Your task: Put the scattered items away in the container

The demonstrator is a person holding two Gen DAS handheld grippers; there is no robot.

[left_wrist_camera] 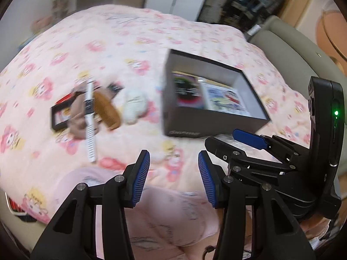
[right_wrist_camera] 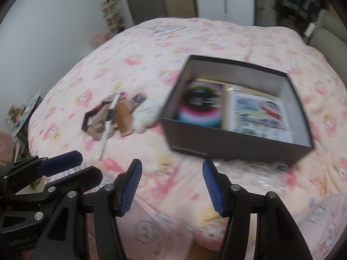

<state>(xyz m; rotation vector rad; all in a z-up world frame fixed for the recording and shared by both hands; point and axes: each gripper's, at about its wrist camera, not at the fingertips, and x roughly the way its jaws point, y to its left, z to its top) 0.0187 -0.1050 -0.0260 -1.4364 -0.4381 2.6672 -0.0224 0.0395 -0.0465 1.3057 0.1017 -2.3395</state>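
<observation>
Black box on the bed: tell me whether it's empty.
Not empty. The lidless black box holds a round-patterned card and a cartoon-printed sheet.

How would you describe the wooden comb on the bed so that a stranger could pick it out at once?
Start at the dark open box on the pink patterned bedspread. Just left of it lies a small heap of loose things. The wooden comb sits in that heap, between a white strap and a white fluffy toy; it alone is brown with fine teeth.
</observation>
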